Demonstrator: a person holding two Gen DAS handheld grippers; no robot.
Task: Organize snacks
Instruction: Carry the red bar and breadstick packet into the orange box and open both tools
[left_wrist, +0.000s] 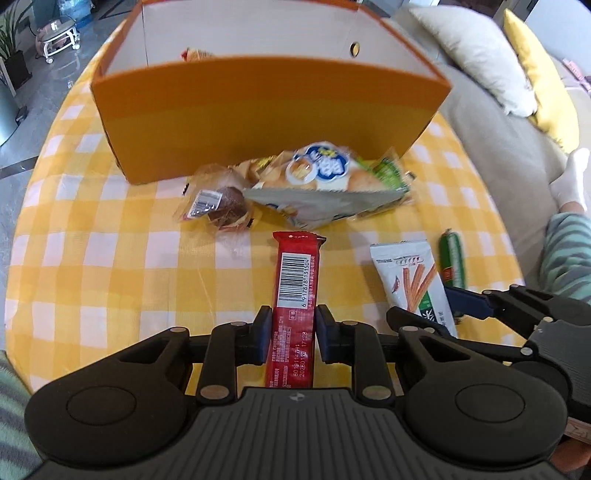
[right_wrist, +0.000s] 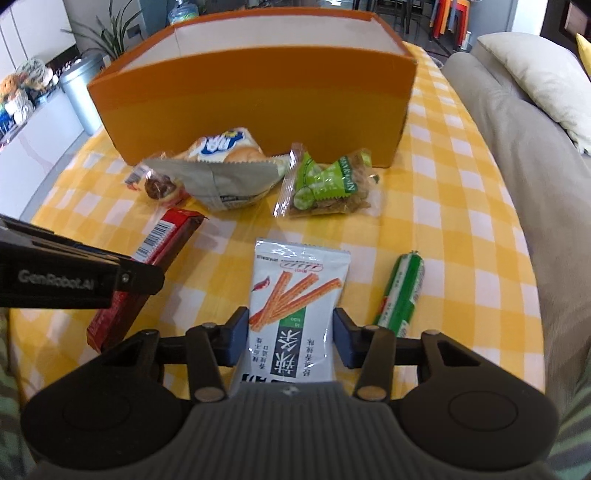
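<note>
Red wrapper first: my left gripper (left_wrist: 290, 334) is clamped on a long red snack bar (left_wrist: 295, 295), its blue pads pressing both long edges near the bar's lower half. The bar's long axis runs along the fingers, its free end pointing to 12 o'clock toward the orange box (left_wrist: 258, 114), barcode side up. In the right wrist view that same bar (right_wrist: 155, 254) slants from 7 toward 1 o'clock, under the other gripper's dark arm. My right gripper (right_wrist: 290, 338) straddles a white packet of snack sticks (right_wrist: 295, 302); its pads sit against the packet's two sides, so I read it as gripping the packet. The packet's long axis also points to 12 o'clock, its crimped top edge facing the box. At 3 o'clock of the packet lies a green sausage (right_wrist: 400, 295) on the yellow checked cloth (right_wrist: 443, 229), tilted toward 1 o'clock. Between the packet and the box sit a blue-and-white biscuit bag (right_wrist: 229, 173), a small wrapped cake (right_wrist: 159, 186) at its 9 o'clock, and a clear green-labelled pack (right_wrist: 328, 188) at its 3 o'clock.
</note>
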